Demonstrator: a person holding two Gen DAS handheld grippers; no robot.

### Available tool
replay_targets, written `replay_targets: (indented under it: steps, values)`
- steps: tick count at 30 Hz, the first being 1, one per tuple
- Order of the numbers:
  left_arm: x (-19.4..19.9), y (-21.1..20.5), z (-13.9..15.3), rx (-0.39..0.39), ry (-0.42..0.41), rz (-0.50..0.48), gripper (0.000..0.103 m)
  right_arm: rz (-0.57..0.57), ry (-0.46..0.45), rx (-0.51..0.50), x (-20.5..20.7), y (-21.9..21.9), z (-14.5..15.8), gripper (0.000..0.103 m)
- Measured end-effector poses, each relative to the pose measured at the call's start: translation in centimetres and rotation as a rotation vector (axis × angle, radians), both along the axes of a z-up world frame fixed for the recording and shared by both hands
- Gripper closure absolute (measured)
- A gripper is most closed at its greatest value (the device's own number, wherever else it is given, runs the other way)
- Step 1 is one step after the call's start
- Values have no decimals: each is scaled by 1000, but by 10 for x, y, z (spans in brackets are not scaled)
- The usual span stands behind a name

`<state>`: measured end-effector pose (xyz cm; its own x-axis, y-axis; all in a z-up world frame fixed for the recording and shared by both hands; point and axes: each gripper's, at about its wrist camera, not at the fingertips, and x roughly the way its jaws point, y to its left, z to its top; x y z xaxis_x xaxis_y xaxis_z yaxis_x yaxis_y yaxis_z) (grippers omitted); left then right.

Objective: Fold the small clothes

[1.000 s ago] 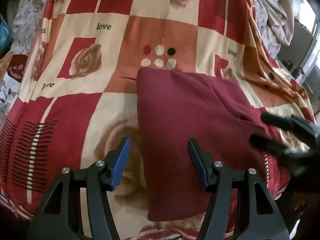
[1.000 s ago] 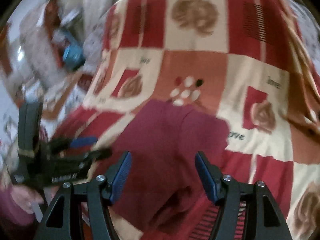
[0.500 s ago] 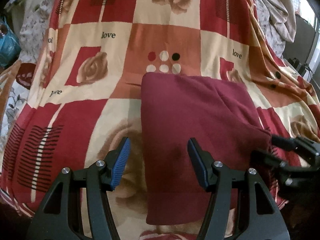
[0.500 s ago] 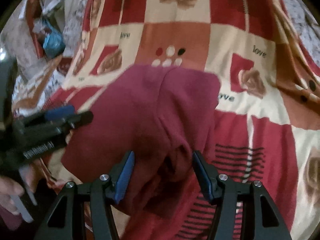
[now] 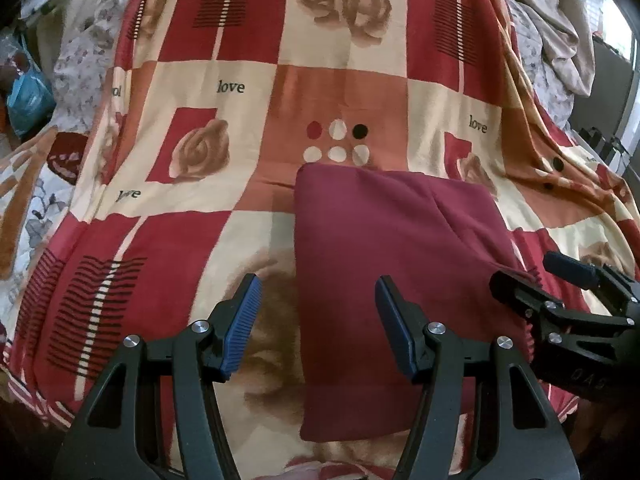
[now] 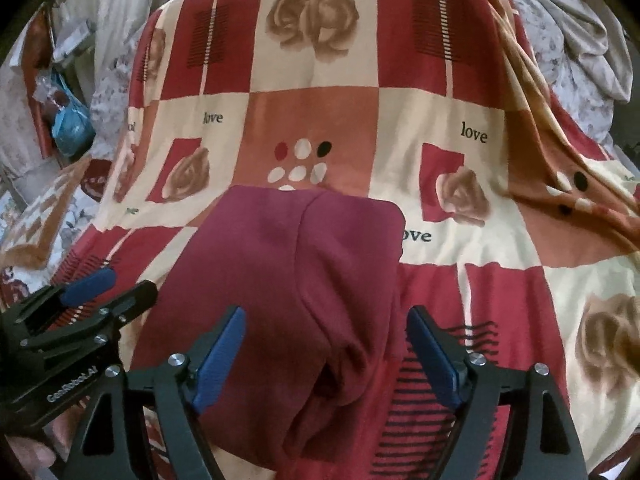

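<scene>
Left gripper point(image 5: 318, 320): jaws spread wide, nothing held between the blue pads point(image 5: 242, 322). It is held above the near left edge of the garment point(image 5: 384, 280); one finger is seen over the blanket point(image 5: 200, 240), the other over the maroon cloth.

Right gripper point(image 6: 322, 354): jaws likewise wide apart, nothing clamped. Between its fingers a raised fold of the garment point(image 6: 288, 280) is seen, but contact with the pads cannot be told. In the left view the right gripper point(image 5: 532, 278) is seen at the garment's right edge, jaws apart there too; whether the cloth is touched cannot be told.

Garment: maroon, folded to a rough rectangle, laid flat on the blanket, a seam or fold line running down it. Its far edge lies just below a group of six dots point(image 5: 338, 142) printed on the blanket.

Blanket: red and cream checks, roses and the word "love" printed. A blue bag point(image 6: 70, 128) is seen well off to the left. Pale crumpled bedding point(image 5: 560, 20) is seen at the far right.
</scene>
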<state>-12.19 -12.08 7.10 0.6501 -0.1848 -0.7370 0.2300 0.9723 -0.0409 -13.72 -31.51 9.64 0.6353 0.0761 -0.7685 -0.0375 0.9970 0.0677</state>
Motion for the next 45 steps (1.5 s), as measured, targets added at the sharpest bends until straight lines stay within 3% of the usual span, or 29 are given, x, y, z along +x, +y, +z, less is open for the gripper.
replay_targets:
  steps: [45]
  values:
    - [9,12,-6,14,16,61,44,-25,51,28,15,11,-14,21]
